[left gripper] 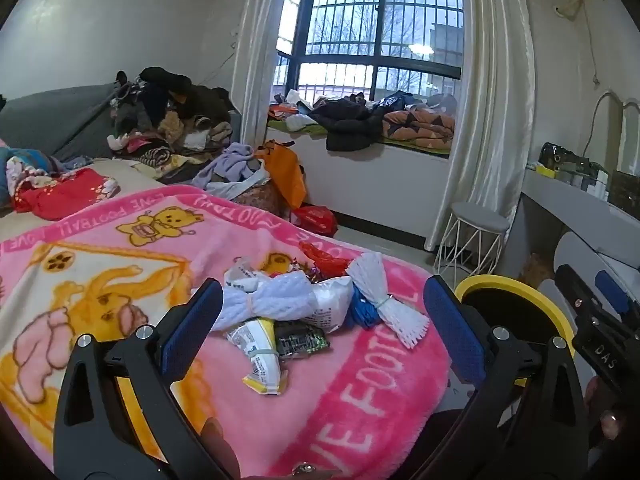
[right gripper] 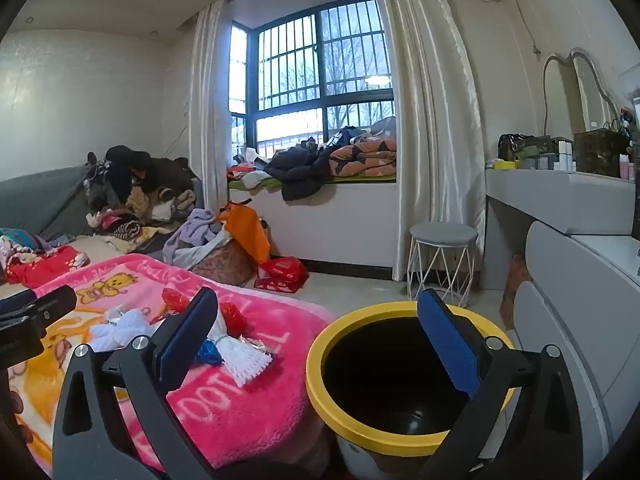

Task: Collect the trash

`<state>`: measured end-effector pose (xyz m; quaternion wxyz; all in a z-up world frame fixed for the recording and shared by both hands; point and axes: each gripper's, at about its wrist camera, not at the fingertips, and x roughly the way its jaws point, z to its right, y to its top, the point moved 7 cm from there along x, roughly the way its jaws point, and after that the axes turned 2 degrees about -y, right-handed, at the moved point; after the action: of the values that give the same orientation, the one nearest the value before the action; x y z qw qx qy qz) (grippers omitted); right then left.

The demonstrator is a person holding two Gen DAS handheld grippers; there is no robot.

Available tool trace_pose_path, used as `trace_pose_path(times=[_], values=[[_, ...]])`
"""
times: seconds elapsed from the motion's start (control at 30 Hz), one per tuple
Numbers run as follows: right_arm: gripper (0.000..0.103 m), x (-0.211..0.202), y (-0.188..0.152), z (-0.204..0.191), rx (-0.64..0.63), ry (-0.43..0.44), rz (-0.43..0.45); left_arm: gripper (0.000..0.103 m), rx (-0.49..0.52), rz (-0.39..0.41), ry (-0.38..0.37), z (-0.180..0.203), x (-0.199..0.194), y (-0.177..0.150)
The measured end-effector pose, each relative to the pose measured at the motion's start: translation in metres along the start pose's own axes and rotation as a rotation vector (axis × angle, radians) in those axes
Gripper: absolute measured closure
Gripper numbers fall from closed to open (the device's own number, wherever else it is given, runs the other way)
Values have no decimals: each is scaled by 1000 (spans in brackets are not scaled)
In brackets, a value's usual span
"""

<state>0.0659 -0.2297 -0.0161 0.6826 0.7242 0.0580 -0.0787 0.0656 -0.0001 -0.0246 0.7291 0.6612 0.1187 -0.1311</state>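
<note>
The left gripper (left gripper: 322, 316) hangs with jaws wide apart and nothing between them, over a trash pile (left gripper: 308, 304) on the pink blanket (left gripper: 340, 400): crumpled white wrappers, white foam netting, a yellow-edged packet, blue and red scraps. Rightward, the right gripper (right gripper: 320, 340), likewise spread apart, hovers above the yellow-rimmed bin (right gripper: 320, 384).

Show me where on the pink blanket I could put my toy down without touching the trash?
The pink blanket is bare on the near side, between the yellow wrapper and the blanket's front edge. It is also bare to the left, over the bear picture. The middle is crowded: white foam nets, wrappers and red scraps lie heaped together there.
</note>
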Motion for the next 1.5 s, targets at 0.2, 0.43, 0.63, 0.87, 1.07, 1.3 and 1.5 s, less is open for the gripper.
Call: trace_pose_path(times=[0.2,0.43,0.63,0.87,1.07,1.3,1.5], values=[[6,0,1,0,-8,-4,7,10,-16,1,-14,-1,-1,1],[6,-1,1,-3,-19,-3,14,10,-19,4,-13,7,3,1],[6,-5,3,-2,-24,-2,17,10,-13,10,-12,13,4,1],[6,-9,13,-3,-29,3,27,10,-16,13,-20,11,-3,5],[6,-9,13,-4,-27,3,28,10,-18,12,-21,12,-4,6],[6,-9,12,-5,-33,8,29,10,-18,15,-24,10,-4,4],[6,-9,11,-6,-37,10,30,10,-15,16,-27,13,-7,6]])
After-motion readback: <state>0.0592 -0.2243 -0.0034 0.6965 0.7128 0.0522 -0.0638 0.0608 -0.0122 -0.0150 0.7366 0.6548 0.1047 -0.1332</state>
